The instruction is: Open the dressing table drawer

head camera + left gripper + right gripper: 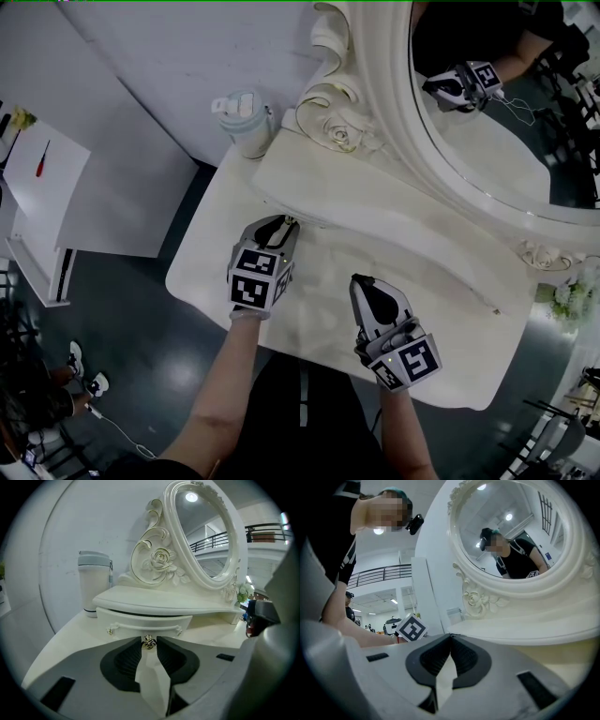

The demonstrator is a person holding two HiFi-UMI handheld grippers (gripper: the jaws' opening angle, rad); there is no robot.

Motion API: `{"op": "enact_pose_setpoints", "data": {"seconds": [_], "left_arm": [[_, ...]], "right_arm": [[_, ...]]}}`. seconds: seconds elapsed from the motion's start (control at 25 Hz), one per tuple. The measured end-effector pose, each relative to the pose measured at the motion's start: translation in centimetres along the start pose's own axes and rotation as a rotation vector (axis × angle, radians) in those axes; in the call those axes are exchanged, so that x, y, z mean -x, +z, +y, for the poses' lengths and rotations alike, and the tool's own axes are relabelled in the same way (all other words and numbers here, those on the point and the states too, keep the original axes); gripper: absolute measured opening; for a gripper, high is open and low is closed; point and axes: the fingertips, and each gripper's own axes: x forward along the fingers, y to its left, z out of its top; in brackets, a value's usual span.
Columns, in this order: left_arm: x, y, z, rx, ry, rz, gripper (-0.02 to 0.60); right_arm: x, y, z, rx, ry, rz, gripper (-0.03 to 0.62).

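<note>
In the left gripper view, the left gripper points at the front of the white dressing table. The drawer sits under a flat shelf, right in front of the jaws. A dark gap shows between the top of the drawer and the shelf. A small shiny knob hangs at the drawer's lower edge. The two jaws are a little way apart with the knob between their tips. The tips seem to press on it from both sides. A tall cup with a lid stands on the table to the left, near the wall. A big oval mirror with a carved rose on its frame stands on the shelf.

In the right gripper view, the right gripper has its jaws closed, tip against tip. Nothing is between them. It faces the mirror, which shows a person in a dark shirt. The left gripper's marker cube shows to the left, at the end of the person's arm.

In the head view, both grippers are over the table top. The left gripper reaches to the front edge of the shelf, where the drawer is. The right gripper is beside it, apart from the shelf. The cup stands at the table's back left corner.
</note>
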Motion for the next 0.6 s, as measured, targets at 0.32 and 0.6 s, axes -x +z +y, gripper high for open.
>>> {"op": "enact_pose_setpoints", "data": {"seconds": [0.32, 0.6], "left_arm": [[0.7, -0.4, -0.1, 0.007, -0.005, 0.006, 0.110], [1.4, -0.9, -0.2, 0.010, -0.009, 0.008, 0.110]], "right_arm": [[0.6, 0.1, 0.5, -0.001, 0.000, -0.003, 0.005], [0.9, 0.0, 1.1, -0.003, -0.001, -0.005, 0.005]]}}
